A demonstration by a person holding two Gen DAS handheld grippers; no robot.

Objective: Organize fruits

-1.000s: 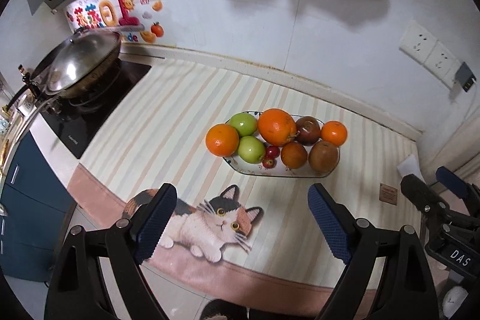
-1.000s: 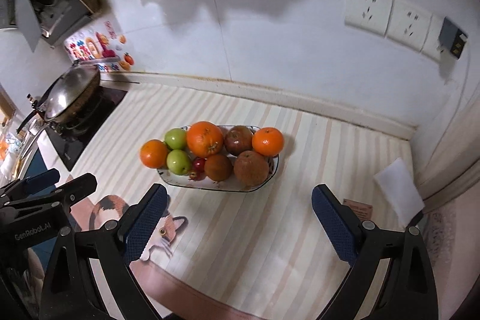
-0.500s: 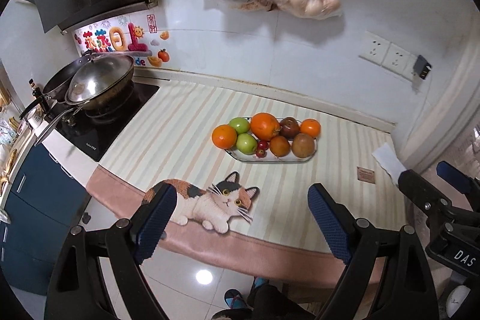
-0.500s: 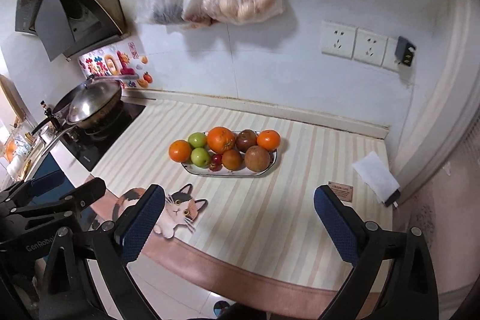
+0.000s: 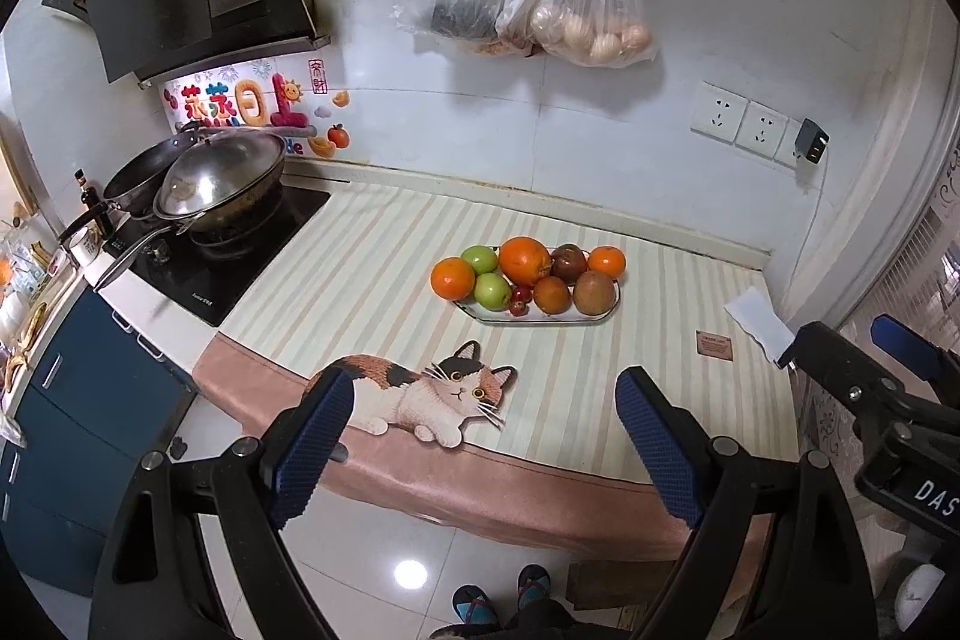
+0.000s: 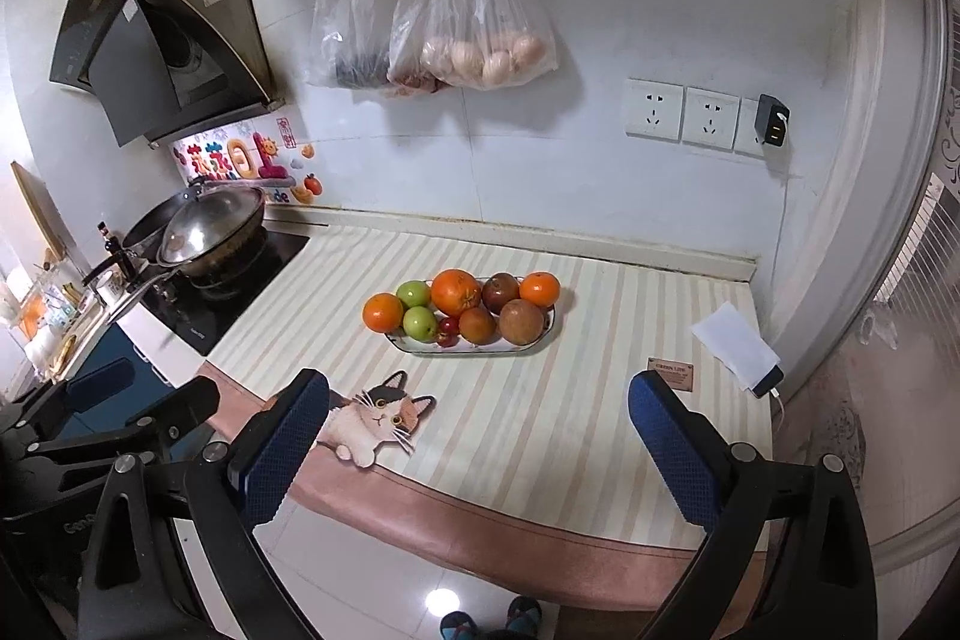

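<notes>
An oval glass fruit plate [image 5: 540, 321] [image 6: 420, 346] sits mid-counter on a striped mat. It holds several fruits: oranges [image 5: 524, 260] [image 6: 456, 291], green apples [image 5: 492, 290] [image 6: 420, 322], brown round fruits [image 5: 595, 292] [image 6: 521, 321] and small red ones. One orange [image 5: 452, 278] [image 6: 383, 311] rests at the plate's left end. My left gripper [image 5: 480, 451] is open and empty, held back over the counter's front edge. My right gripper [image 6: 480, 448] is open and empty, also back from the counter, well short of the plate.
A wok with lid [image 5: 219, 181] sits on the stove at left. A cat-shaped mat [image 5: 426, 394] lies near the front edge. A phone under white paper [image 6: 738, 346] lies at right. Bags [image 6: 480, 40] and scissors hang on the wall. Floor and feet show below.
Both grippers have pulled back and up from the plate, away from the counter; the plate looks smaller and the floor is in view. Both stay open and empty.
</notes>
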